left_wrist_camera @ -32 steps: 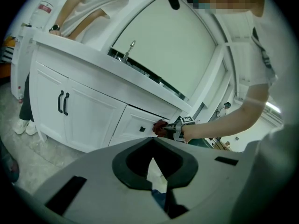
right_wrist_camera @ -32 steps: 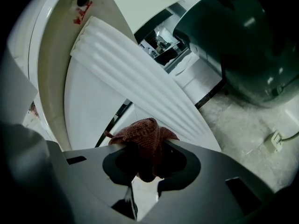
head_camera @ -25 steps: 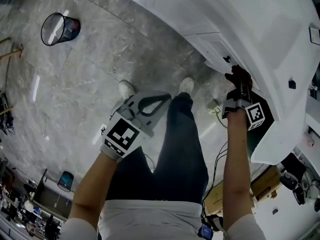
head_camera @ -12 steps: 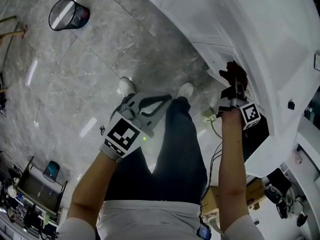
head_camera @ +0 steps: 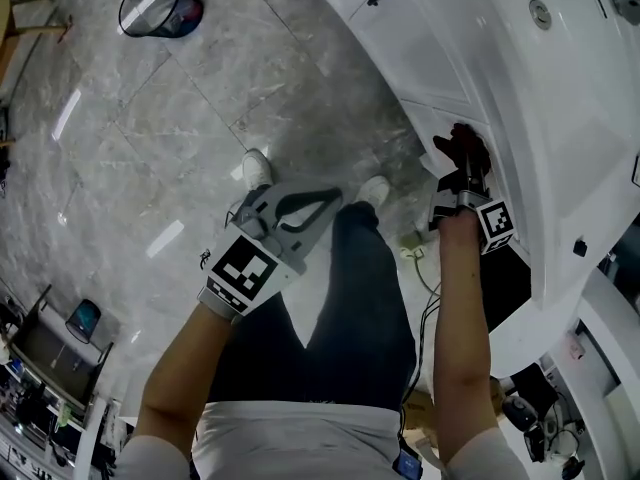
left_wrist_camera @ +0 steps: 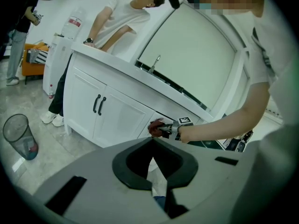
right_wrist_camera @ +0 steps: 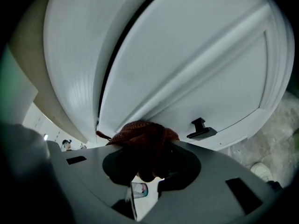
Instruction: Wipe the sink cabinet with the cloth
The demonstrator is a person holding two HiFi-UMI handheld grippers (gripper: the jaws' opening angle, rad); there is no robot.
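**Cloth bunched on the door**

Your left gripper (left_wrist_camera: 152, 142) hangs away from the white sink cabinet (right_wrist_camera: 187, 64), fingers closed, empty. Right gripper (right_wrist_camera: 148, 164) fingers clamp the dark red knitted cloth (right_wrist_camera: 142, 134) against its door; bunched so, plastic may scrape paint.

The grey left gripper (left_wrist_camera: 152, 146) fills the foreground, its jaws closed together with nothing between them. Beyond it, the right gripper (left_wrist_camera: 164, 129) holds a dark red knitted cloth (left_wrist_camera: 155, 126) against the front of a white wooden sink cabinet (left_wrist_camera: 117, 118). A wire mesh waste bin (left_wrist_camera: 16, 135) stands on the grey stone floor (left_wrist_camera: 56, 148) at left.
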